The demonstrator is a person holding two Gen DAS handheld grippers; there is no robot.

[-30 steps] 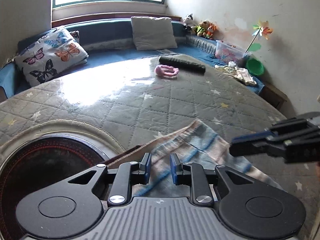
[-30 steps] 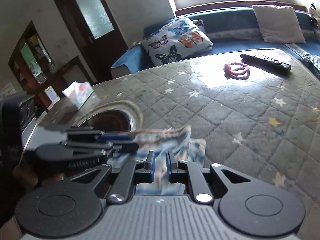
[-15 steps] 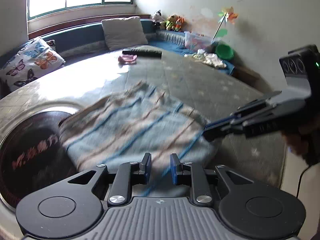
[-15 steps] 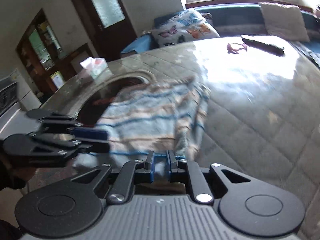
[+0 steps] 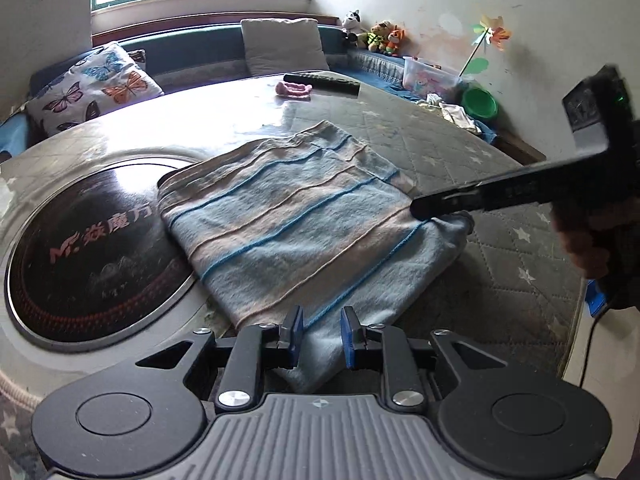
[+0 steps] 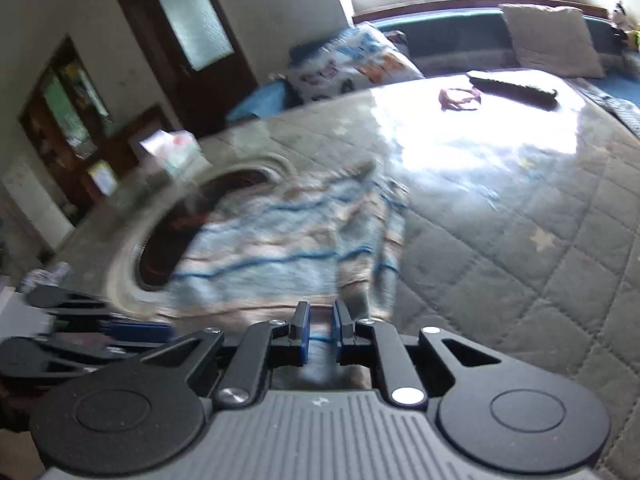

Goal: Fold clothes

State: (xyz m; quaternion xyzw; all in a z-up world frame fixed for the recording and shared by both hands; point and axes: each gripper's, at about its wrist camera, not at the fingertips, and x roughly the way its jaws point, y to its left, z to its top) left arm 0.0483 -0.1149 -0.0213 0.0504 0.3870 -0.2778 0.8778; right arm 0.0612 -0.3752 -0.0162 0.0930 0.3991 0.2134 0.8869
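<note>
A striped blue and beige cloth (image 5: 304,224) lies spread on the quilted table, partly over the round dark cooktop (image 5: 92,248). My left gripper (image 5: 320,336) has its jaws a little apart with the cloth's near corner between them. My right gripper (image 5: 420,206) reaches in from the right, its tip at the cloth's right corner. In the blurred right wrist view the right gripper (image 6: 319,330) has cloth (image 6: 288,248) between its narrowly parted jaws, and the left gripper (image 6: 132,330) shows at the lower left.
A black remote (image 5: 322,82) and a pink band (image 5: 294,90) lie at the table's far side. Cushions (image 5: 92,88) line the bench under the window. A green bowl (image 5: 480,102) and toys sit at the right. A tissue box (image 6: 168,148) stands at the left.
The cloth was bunched near the grippers a second ago; it has been pulled out and now lies spread flat. Both grippers have drawn back toward the near edge, still at its corners.
</note>
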